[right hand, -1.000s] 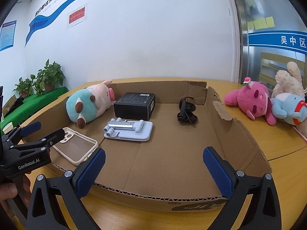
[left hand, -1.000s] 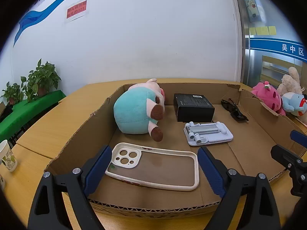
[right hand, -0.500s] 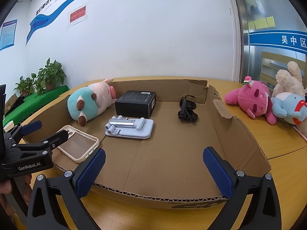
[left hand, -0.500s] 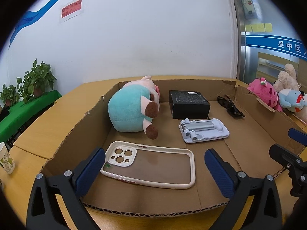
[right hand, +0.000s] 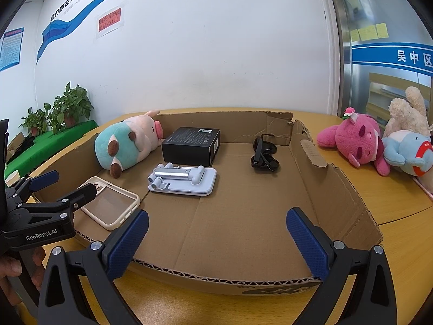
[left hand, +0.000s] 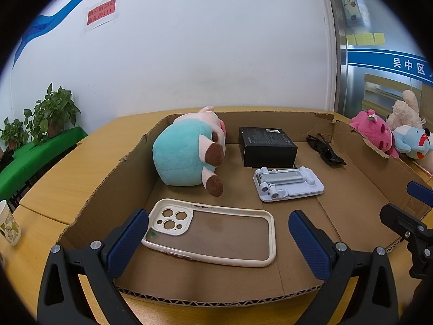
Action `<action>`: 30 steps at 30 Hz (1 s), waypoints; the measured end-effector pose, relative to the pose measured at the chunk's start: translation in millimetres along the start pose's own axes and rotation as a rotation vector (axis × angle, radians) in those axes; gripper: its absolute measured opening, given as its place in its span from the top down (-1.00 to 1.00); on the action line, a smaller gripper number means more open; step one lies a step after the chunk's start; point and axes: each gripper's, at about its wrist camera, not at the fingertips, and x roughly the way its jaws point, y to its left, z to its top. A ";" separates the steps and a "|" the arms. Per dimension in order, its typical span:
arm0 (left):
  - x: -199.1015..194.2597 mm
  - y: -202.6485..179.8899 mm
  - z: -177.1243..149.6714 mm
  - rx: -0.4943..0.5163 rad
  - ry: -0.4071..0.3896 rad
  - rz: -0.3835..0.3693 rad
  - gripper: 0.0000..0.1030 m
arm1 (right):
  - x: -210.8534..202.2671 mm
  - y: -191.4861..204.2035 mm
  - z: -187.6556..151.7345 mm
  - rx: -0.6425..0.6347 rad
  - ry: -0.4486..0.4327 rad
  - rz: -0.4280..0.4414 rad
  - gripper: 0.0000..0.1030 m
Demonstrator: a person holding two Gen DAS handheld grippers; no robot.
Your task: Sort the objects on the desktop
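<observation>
Both tongs (left hand: 217, 237) wide | phone case (left hand: 211, 234) flat, long axis L-R

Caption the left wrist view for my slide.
Open left tool poised over a cream-rimmed clear phone case inside a shallow cardboard tray.

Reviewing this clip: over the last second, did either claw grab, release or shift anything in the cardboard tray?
Nothing was grabbed, released or shifted. The left claw eased slightly back and up from the phone case, still open over it. The right claw held steady, open and empty above the tray's near edge. The plush pig, black box, phone stand and sunglasses lie where they were.
</observation>
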 end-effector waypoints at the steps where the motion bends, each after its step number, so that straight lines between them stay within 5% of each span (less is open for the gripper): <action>1: 0.2 0.6 -0.1 0.000 0.001 0.000 -1.00 | 0.0 0.0 0.0 0.000 0.000 0.000 -1.00; 30: 3.1 3.1 -1.9 -0.004 0.006 0.001 -1.00 | 3.8 -0.3 -3.4 -0.001 0.003 -0.010 -1.00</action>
